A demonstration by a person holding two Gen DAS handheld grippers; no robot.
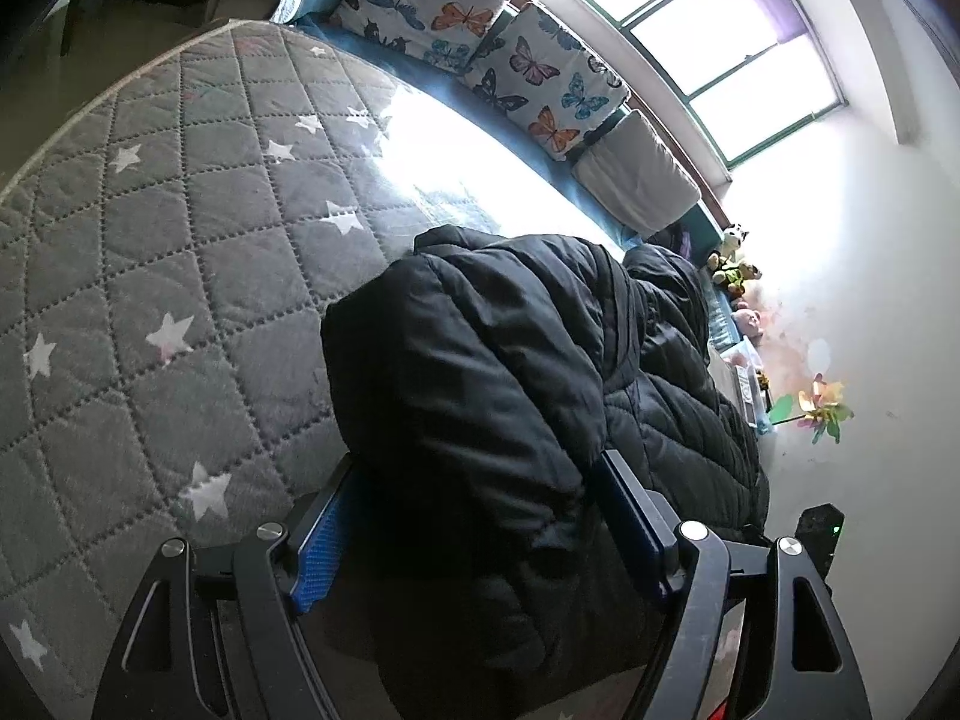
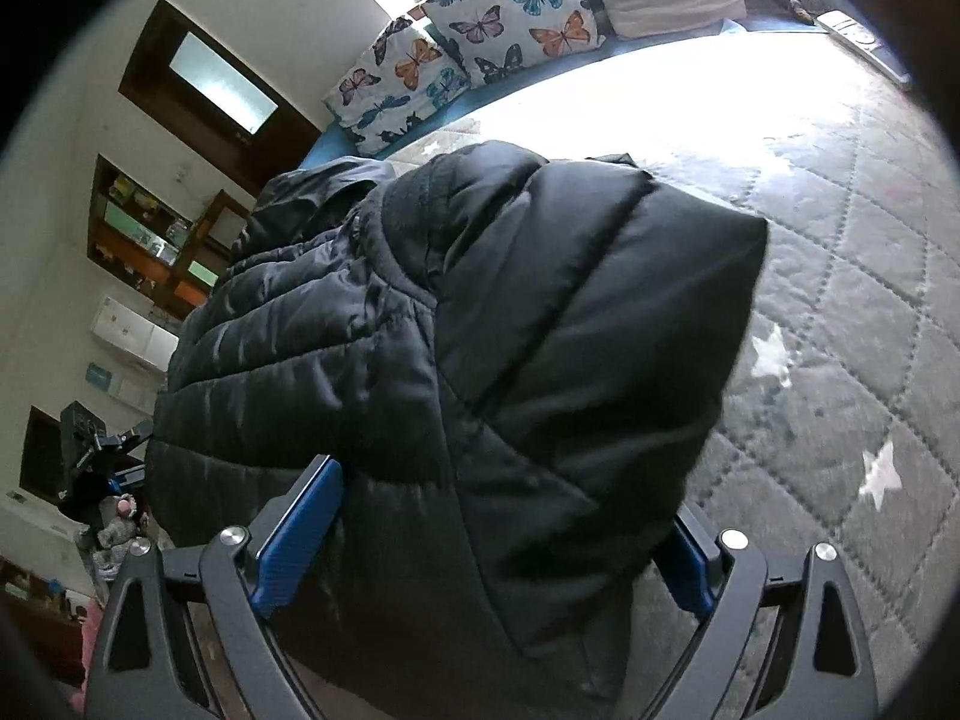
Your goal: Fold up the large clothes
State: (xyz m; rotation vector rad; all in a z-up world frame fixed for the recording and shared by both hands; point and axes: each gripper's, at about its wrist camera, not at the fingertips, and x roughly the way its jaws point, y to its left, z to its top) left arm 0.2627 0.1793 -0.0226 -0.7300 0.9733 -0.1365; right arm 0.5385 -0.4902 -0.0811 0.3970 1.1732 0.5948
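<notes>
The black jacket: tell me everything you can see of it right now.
The black jacket is a puffy, quilted coat of shiny nylon-looking fabric with stitched channels and a matte, fleecy band near its top. It lies bunched and partly folded on the grey star-patterned quilt, bulging up in rounded lobes. Its near folds sit between the wide-spread blue pads of the left gripper and the right gripper; whether the pads press it is unclear.
</notes>
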